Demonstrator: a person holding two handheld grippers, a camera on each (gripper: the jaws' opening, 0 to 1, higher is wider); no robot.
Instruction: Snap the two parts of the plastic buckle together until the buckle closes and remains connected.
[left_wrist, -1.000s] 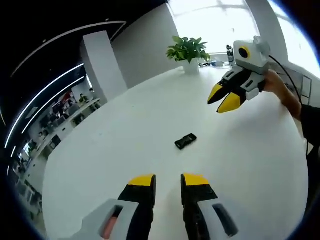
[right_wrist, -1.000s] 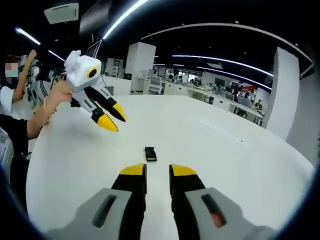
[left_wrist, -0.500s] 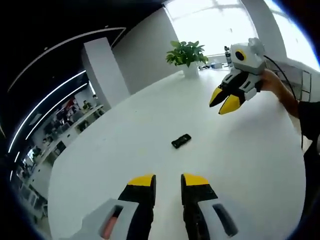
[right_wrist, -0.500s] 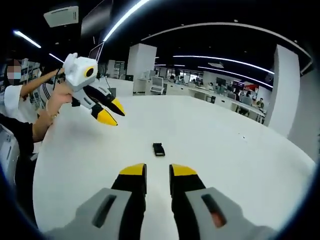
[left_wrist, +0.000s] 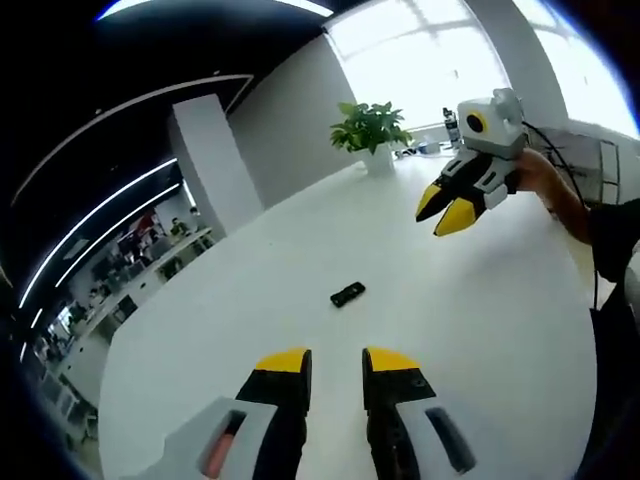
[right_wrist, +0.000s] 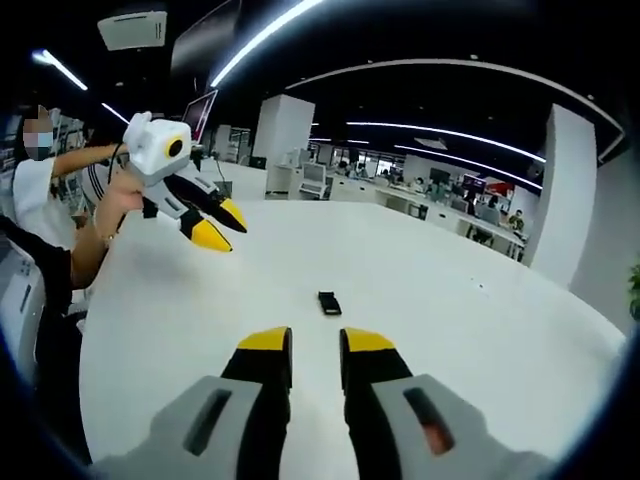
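Observation:
The black plastic buckle (left_wrist: 347, 294) lies as one small dark piece flat on the white table (left_wrist: 480, 330), well ahead of my left gripper (left_wrist: 337, 366). That gripper's yellow-tipped jaws stand a little apart with nothing between them. In the right gripper view the buckle (right_wrist: 328, 302) rests just beyond my right gripper (right_wrist: 315, 342), which is also open and holds nothing. Held up in a hand at the right of the left gripper view is the right gripper (left_wrist: 441, 211). The left gripper (right_wrist: 222, 225) hangs high at the left of the right gripper view. Both are above the table, clear of the buckle.
A potted plant (left_wrist: 371, 127) stands at the far edge of the round table near bright windows. A white pillar (left_wrist: 205, 160) and rows of office desks (right_wrist: 440, 200) lie beyond the table. A person's arm (right_wrist: 85, 235) and body are at the table's edge.
Both cameras have drawn back from the buckle, which now looks smaller and farther away. The buckle itself stays put on the table. Both grippers stay open.

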